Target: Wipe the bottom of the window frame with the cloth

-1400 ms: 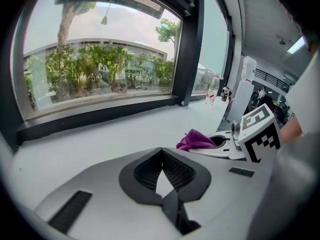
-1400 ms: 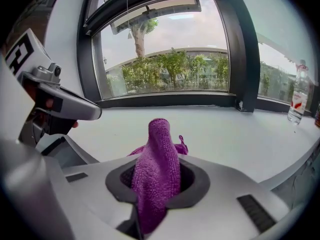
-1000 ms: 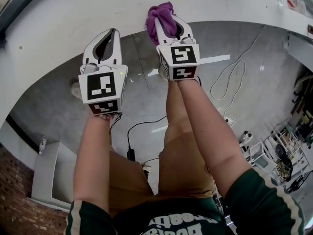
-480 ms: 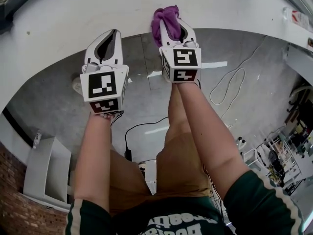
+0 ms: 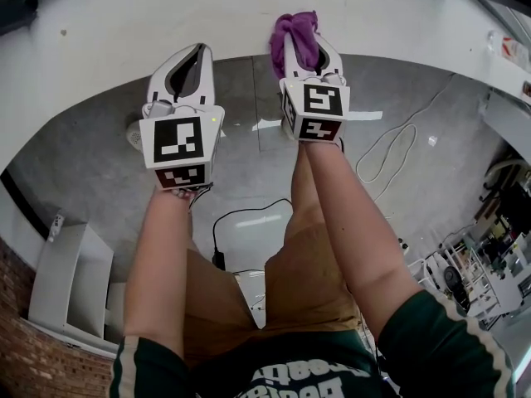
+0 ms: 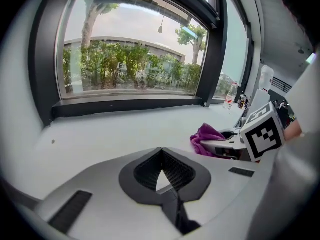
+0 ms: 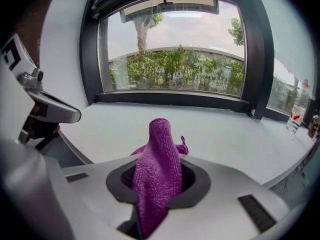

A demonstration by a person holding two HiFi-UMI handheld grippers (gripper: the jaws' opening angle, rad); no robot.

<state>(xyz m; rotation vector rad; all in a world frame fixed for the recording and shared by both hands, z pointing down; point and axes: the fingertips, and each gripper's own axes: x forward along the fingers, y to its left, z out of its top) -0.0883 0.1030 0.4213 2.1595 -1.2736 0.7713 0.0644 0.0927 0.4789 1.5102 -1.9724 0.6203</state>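
Facing a wide window [image 7: 175, 54], dark-framed, with greenery beyond the glass. Running beneath it, the bottom of the window frame [image 7: 170, 100], a dark rail, then a broad white sill [image 6: 115, 131] stretching back toward the grippers.

Out over the sill's near edge, the right gripper [image 5: 305, 46], clenched on the purple cloth [image 5: 292, 25], bunched into a narrow fold and poking past the jaw tips. Well short of the rail yet; impossible to say whether touching the sill. Just beside it, the left gripper [image 5: 191, 56], jaws closed tip to tip on nothing. Far off at the sill's right end, a small bottle [image 6: 230, 95].

Looks like the approach, with no wiping yet.

Plenty to go wrong from here:
- Risking a cloth tugged free by drag along the rail, with only a slim fold pinched.
- Risking bare jaw tips rather than fabric scraping the frame, given too shallow an angle.
- Possibly clipping that bottle on a long sweep rightward.

Against a second ago: both grippers pushed slightly farther forward and rightward over the sill. Same clamp on the cloth, left still closed and empty.
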